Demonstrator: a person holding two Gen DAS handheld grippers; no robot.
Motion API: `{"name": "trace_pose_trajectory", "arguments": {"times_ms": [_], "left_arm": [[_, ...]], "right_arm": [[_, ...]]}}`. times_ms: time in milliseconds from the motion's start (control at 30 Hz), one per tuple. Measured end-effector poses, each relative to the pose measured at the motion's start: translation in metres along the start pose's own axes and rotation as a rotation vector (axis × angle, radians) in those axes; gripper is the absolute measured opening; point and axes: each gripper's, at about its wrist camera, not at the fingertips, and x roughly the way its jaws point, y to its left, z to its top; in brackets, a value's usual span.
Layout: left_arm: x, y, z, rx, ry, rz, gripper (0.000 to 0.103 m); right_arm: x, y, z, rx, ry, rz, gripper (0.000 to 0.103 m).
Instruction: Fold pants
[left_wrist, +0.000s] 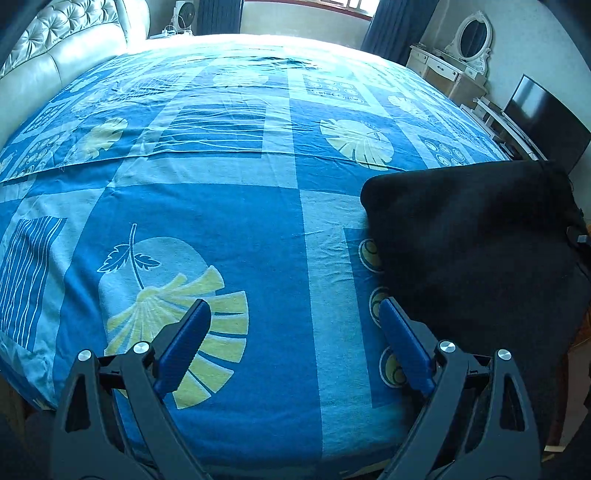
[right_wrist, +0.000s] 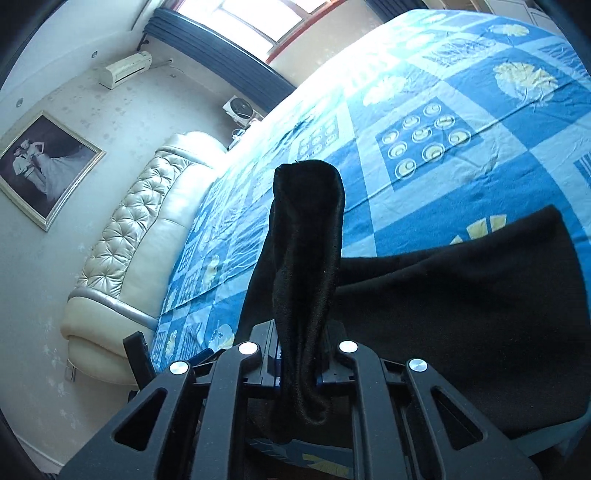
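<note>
The black pants (left_wrist: 476, 240) lie folded on the blue patterned bed sheet (left_wrist: 221, 206), at the right in the left wrist view. My left gripper (left_wrist: 295, 325) is open and empty, hovering over the sheet just left of the pants. My right gripper (right_wrist: 299, 365) is shut on a bunched part of the pants (right_wrist: 306, 236), which stands up between its fingers; the rest of the pants (right_wrist: 461, 306) spreads out to the right on the bed.
A padded cream headboard (right_wrist: 147, 229) runs along one side of the bed. A dresser with a mirror (left_wrist: 469, 40) and a dark TV screen (left_wrist: 546, 118) stand past the right edge of the bed. A framed picture (right_wrist: 40, 166) hangs on the wall.
</note>
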Motion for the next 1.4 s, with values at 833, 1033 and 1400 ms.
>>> {"name": "trace_pose_trajectory", "arguments": {"times_ms": [833, 1033, 1400], "left_arm": [[0.010, -0.041, -0.018, 0.060, 0.056, -0.086, 0.092], [0.010, -0.042, -0.019, 0.066, 0.055, -0.080, 0.092], [0.008, -0.042, -0.019, 0.072, 0.052, -0.073, 0.092]], "right_arm": [[-0.040, -0.162, -0.022, 0.275, -0.055, -0.198, 0.011], [-0.041, -0.169, -0.026, 0.304, -0.062, -0.161, 0.011], [-0.051, -0.180, -0.027, 0.325, -0.060, -0.143, 0.014]]}}
